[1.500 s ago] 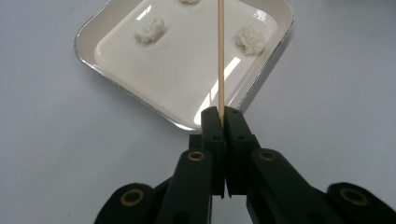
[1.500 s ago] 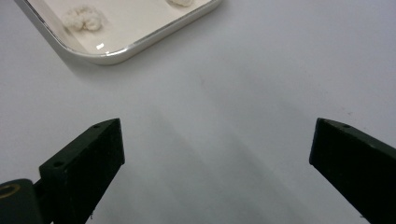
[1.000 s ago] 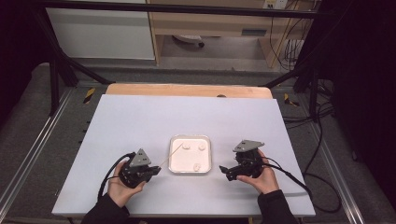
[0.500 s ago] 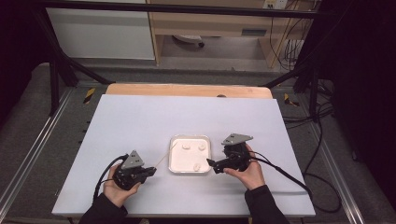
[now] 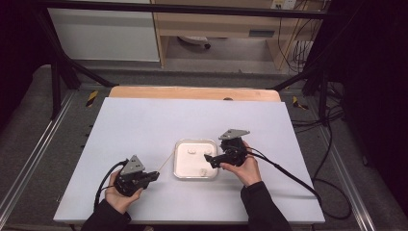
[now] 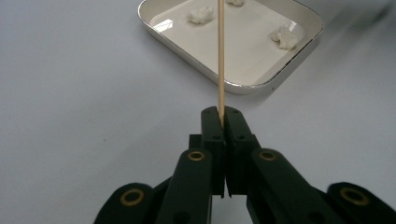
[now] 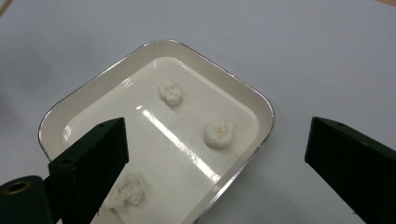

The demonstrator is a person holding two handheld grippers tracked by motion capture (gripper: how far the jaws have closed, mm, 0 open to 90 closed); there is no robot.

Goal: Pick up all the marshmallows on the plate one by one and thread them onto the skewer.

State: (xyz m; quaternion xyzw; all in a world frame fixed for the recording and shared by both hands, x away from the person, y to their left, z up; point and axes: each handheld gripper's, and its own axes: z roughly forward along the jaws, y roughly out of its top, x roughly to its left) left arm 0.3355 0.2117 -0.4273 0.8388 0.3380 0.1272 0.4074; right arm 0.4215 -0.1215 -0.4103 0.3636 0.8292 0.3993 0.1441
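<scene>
White tray (image 7: 261, 109), wooden skewer (image 6: 220, 46), no writing legible

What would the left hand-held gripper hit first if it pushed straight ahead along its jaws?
Probably the tray. The left hand-held gripper is shut on a skewer that points over the near rim, so the skewer tip would get there first; its height above the tray is unclear.

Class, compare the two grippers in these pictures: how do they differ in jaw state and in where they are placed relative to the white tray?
The left gripper has its jaws shut on a thin wooden skewer; the right gripper has wide-open jaws holding nothing. The left gripper sits beside the tray, over the table, while the right gripper hovers over the tray. Both are black, hand-held, and point toward the tray.
</scene>
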